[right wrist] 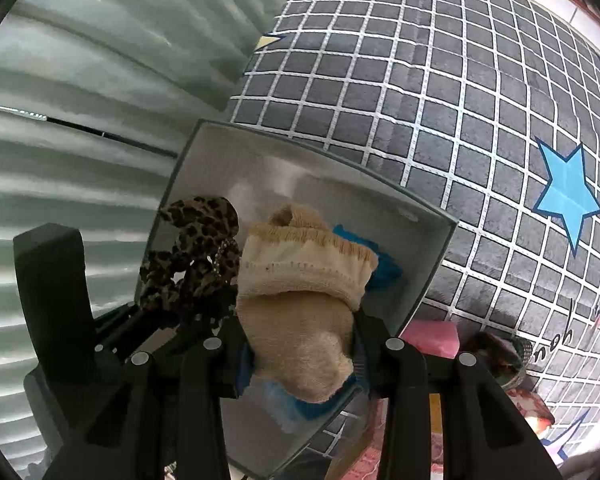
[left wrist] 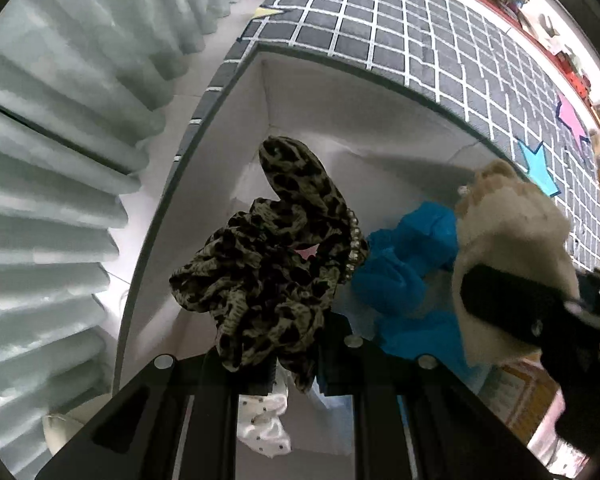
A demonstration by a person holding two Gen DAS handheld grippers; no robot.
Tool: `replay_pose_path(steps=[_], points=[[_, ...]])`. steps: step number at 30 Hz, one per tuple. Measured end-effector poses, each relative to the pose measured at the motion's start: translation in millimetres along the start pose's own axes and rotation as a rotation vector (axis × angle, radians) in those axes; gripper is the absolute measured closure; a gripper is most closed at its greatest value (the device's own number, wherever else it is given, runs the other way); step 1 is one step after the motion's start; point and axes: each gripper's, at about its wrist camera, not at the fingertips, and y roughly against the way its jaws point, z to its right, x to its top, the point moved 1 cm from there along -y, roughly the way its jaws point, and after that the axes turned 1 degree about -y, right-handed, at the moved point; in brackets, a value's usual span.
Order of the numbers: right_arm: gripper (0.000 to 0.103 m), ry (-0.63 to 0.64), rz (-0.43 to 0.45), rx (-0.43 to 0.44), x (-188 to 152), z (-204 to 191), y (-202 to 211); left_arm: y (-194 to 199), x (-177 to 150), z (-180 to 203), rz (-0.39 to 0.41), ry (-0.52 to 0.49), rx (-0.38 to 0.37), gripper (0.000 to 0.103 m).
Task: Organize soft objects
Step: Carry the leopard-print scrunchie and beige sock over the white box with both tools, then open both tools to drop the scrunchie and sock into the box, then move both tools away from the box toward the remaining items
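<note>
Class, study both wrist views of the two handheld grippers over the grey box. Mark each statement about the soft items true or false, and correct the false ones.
1. The left gripper holds a leopard-print scrunchie. True.
2. The right gripper holds a pink sponge. False: it grips a beige sock.
3. Blue fabric lies inside the box. True.
4. The box sits on a plain white rug. False: the rug is dark grey with a white grid.
</note>
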Motion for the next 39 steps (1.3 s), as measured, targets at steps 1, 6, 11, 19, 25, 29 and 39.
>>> replay_pose_path(steps=[1,6,11,19,25,29,39], points=[[0.061,-0.006,-0.005,0.001,0,1,-2,-3,1,-1,-0.005,0.002,0.001,0.088],[0.061,-0.008,-0.025,0.004,0,1,-9,-13,6,-10,-0.007,0.006,0.014,0.087],[0.061,-0.004,-0.039,0.015,1,-3,-17,-22,8,-23,-0.016,0.036,0.036,0.086],[0.061,0.001,-0.046,0.031,4,-8,-26,-28,13,-34,-0.009,0.005,0.078,0.084],[0.061,0.006,-0.043,0.03,5,-10,-29,-28,12,-36,-0.004,0.0,0.074,0.084],[0.061,0.003,-0.037,0.024,4,-9,-28,-21,7,-33,0.002,0.003,0.079,0.075],[0.024,0.006,0.015,0.017,0,-9,-11,10,-12,-14,0.047,-0.007,0.029,0.016]])
